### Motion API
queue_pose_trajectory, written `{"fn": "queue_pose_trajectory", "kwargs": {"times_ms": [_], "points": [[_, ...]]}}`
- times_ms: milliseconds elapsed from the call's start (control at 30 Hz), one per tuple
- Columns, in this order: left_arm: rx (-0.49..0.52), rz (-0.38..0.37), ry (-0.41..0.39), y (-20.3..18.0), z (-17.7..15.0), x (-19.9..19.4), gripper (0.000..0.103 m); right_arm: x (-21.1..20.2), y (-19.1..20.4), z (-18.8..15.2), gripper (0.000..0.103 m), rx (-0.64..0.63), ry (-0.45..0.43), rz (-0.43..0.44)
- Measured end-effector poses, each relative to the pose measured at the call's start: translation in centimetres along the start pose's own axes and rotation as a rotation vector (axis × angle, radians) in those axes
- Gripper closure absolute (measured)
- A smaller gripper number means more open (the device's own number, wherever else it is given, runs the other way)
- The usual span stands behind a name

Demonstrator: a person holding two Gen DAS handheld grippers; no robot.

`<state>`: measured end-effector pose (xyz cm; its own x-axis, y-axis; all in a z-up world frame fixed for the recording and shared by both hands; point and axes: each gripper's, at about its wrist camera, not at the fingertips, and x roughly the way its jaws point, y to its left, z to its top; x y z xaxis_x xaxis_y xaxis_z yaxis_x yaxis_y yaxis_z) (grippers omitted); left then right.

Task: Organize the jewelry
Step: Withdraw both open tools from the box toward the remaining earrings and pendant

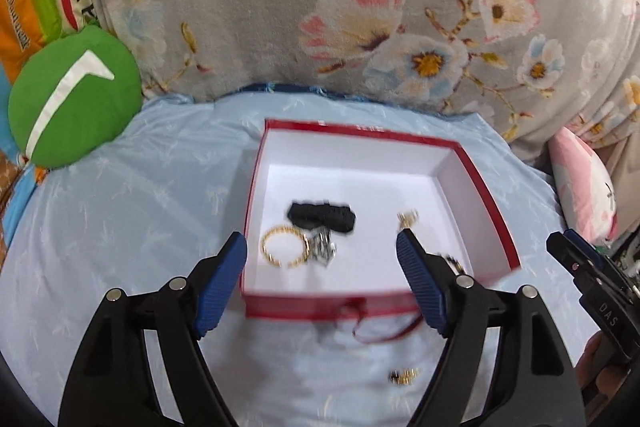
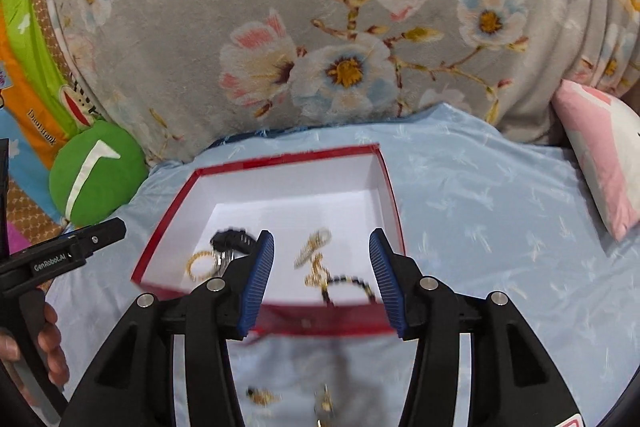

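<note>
Left gripper: spread wide, empty.
Right gripper: parted, empty — above red box.
Risk: gold piece outside on sheet — tiny, may slip.

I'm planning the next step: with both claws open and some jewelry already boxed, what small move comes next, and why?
Probably lower the right claw toward the gold piece lying loose on the blue sheet, in front of the red box. Both claws are open and hold nothing.
</note>
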<state>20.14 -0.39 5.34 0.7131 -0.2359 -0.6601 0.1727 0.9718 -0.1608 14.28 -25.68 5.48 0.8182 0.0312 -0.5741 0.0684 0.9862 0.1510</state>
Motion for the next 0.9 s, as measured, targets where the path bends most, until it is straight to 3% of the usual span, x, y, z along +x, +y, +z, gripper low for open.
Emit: {"fn": "queue_pose_trajectory", "kwargs": {"times_ms": [167,433,600,900], "points": [[-0.008,-0.004,0.082,0.4,-5.7,-0.8,0.028,-2.4,-1.1,-5.4,0.054,-0.032,0.065,-0.046],[-0.024,-0.012,0.275,-0.2,-14.2,1.8,0.028,-2.8,-2.1,-12.9,0.056,-0.028,0.196,-0.072],[0.037,-0.029,0.297,-2.6,-15.2,3.1,0.029,-1.7,-2.6,-15.1,0.067,0.005,0.253,-0.050],[0.083,-0.031,0.317,-6.5,-14.5,7.0,0.036,-0.5,-1.5,-16.4,0.073,-0.002,0.286,-0.015]]}}
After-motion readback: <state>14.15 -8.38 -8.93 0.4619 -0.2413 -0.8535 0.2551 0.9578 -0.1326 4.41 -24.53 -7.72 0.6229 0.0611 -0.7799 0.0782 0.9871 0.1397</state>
